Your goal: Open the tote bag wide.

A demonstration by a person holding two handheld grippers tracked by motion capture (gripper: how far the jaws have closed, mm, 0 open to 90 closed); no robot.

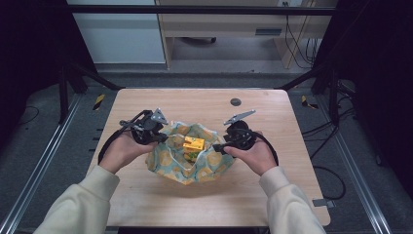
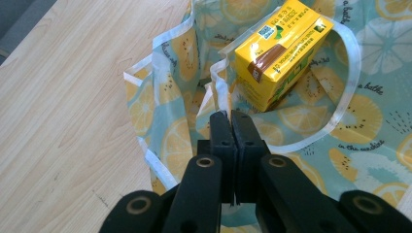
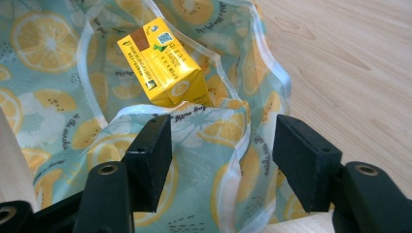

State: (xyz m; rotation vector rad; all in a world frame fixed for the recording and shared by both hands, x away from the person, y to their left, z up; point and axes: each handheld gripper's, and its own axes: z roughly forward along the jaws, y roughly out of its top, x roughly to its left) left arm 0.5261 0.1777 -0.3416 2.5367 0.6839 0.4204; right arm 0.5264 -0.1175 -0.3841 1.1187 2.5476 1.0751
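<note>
A teal bag printed with lemon slices lies open in the middle of the wooden table. Inside it sits a yellow drink carton, lying tilted on the fabric. My left gripper is at the bag's left rim. Its jaws are pressed together on the white-edged rim, with the carton just beyond. My right gripper is at the bag's right side, open. A fold of the bag lies between its spread jaws without being pinched; the carton is ahead.
A small dark round disc sits near the table's far edge. Bare wood surrounds the bag on all sides. Beyond the table are a grey floor, black frame bars and cables at the right.
</note>
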